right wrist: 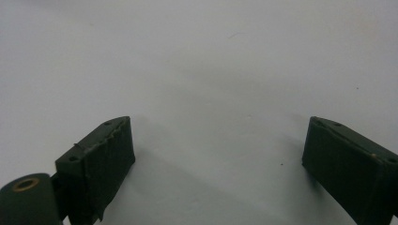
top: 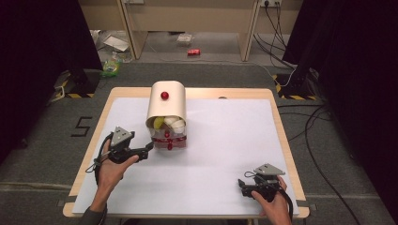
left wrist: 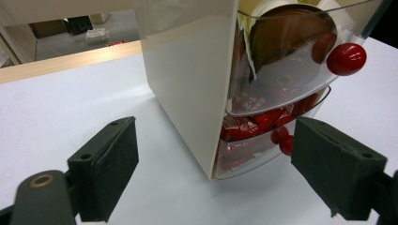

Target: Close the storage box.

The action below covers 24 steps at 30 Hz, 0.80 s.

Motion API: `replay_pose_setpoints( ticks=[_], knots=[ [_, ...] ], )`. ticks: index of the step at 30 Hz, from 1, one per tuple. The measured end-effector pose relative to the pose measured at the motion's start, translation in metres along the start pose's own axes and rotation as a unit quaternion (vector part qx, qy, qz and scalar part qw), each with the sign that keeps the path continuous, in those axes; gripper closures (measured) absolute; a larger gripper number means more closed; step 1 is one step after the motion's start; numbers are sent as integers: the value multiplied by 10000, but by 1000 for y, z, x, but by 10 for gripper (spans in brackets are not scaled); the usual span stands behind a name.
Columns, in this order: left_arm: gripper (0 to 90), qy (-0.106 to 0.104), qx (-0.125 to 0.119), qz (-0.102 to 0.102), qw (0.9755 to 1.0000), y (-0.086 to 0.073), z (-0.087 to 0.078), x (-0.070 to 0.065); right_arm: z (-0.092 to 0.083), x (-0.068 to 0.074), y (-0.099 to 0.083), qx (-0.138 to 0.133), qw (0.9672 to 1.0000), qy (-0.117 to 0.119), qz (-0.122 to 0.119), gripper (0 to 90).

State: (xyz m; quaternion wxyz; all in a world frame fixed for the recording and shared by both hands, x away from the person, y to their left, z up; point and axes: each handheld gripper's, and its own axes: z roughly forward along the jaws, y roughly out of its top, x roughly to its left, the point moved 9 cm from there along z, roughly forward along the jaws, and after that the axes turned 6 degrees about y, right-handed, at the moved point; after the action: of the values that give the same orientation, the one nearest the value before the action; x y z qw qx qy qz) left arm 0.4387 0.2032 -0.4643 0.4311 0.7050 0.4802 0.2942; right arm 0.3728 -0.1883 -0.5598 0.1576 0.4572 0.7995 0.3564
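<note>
A cream container [top: 166, 107] with a rounded top and a red knob [top: 164, 95] stands on the white table top [top: 225, 140], left of centre. Its clear front compartments hold pale and yellow items above and red packets [left wrist: 248, 124] below. My left gripper [top: 148, 148] is level at the container's lower left front corner, open. In the left gripper view the left gripper [left wrist: 214, 136] has that corner ahead between its jaws, untouched, with a large red knob [left wrist: 346, 59] and small red knobs [left wrist: 283, 139] on the clear fronts. My right gripper [top: 242, 184] rests open near the table's front right; the right gripper [right wrist: 218, 140] holds nothing.
The table's wooden rim [top: 197, 91] frames the white top. Beyond it on the floor lie a red can [top: 194, 52], scattered litter [top: 111, 65] and cables [top: 277, 28]. Dark curtains stand at both sides. Black stand feet [top: 77, 84] sit at the far left.
</note>
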Motion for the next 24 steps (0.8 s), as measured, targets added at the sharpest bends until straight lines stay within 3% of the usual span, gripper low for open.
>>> replay_pose_setpoints(
  ticks=[24],
  knots=[
    [150, -177, -14, -61, 9998, -6, -13, -3, 0, 0, 0, -1, 10000, 6, 7, 97]
  ],
)
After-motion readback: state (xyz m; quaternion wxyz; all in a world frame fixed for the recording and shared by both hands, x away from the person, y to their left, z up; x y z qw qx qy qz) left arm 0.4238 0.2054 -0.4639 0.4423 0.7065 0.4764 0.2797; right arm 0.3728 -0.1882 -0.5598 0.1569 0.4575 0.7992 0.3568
